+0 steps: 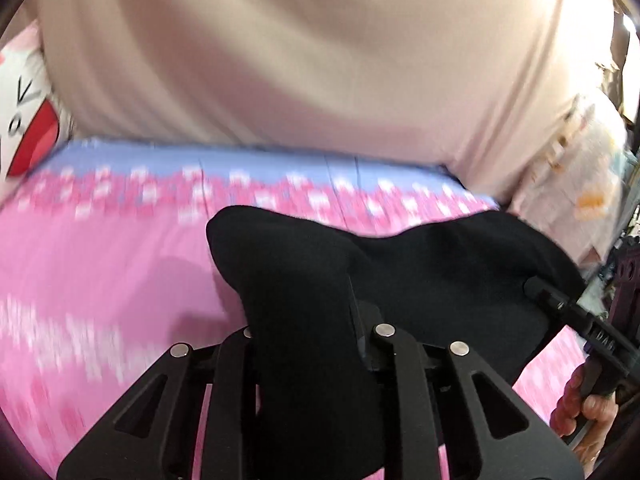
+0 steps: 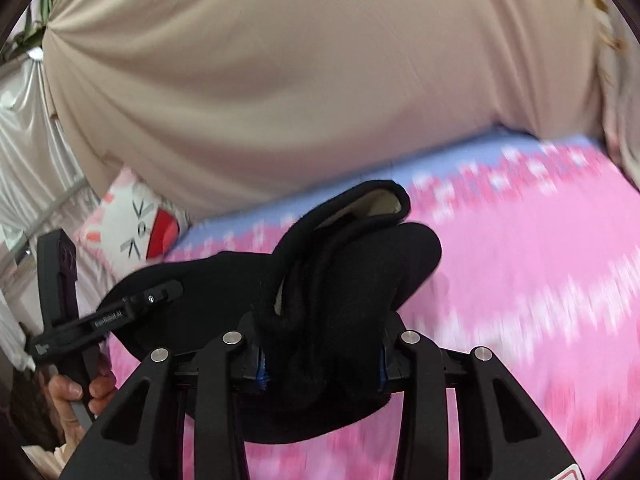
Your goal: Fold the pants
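Note:
Black pants point(image 1: 420, 264) hang bunched between both grippers above a pink bed sheet point(image 1: 100, 260). My left gripper point(image 1: 308, 312) is shut on one end of the cloth, which drapes over its fingers and hides the tips. In the right wrist view a thick fold of the pants point(image 2: 360, 264), showing a pale lining at the top, is squeezed between the jaws of my right gripper point(image 2: 320, 340). The right gripper's tip point(image 1: 536, 284) bites the cloth at the right of the left wrist view. The left gripper's tip point(image 2: 168, 290) does the same at the left of the right wrist view.
A beige curtain point(image 1: 300, 60) hangs behind the bed. A white cat-face pillow point(image 2: 132, 228) lies at the bed's far corner. A person's hand point(image 2: 72, 392) holds the left gripper's handle. Patterned cloth point(image 1: 576, 184) hangs at the right.

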{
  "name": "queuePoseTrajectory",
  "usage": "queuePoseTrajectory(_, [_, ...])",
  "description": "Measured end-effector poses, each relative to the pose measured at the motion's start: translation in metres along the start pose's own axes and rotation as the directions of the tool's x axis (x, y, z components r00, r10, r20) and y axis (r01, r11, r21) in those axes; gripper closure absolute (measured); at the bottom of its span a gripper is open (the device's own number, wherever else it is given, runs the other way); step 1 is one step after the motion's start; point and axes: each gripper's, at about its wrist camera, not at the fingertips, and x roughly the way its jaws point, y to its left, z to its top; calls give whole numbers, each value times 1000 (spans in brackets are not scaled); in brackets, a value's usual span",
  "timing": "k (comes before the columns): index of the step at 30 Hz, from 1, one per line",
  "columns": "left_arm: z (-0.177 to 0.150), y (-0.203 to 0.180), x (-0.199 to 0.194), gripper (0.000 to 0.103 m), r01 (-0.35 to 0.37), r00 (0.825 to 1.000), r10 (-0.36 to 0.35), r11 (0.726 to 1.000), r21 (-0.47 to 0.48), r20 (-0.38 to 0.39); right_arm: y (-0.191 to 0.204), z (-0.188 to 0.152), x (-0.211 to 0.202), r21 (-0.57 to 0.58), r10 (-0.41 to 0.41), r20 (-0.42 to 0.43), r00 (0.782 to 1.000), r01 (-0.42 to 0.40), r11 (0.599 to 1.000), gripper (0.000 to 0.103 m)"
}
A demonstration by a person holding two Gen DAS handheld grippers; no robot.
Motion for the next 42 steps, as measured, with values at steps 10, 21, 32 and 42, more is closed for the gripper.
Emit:
queuePoseTrajectory(10, [38, 40, 148, 39, -139, 983, 142, 990, 32, -117, -101, 5, 134, 148, -53, -236, 970, 90, 985, 36])
queuePoseTrajectory(21, [0, 119, 31, 5, -435, 900, 431, 898, -69, -68, -60, 1, 11, -6, -227, -45, 973, 227, 974, 66])
queuePoseTrajectory(32, [-9, 26, 129, 5, -391, 900, 408, 911, 130, -153, -35, -5, 106, -157, -350, -147, 925, 327, 932, 77])
queuePoseTrajectory(42, [32, -17, 55, 5, -382, 923, 376, 918, 101, 81, 53, 27, 47, -201, -285, 95, 954, 298, 933, 64])
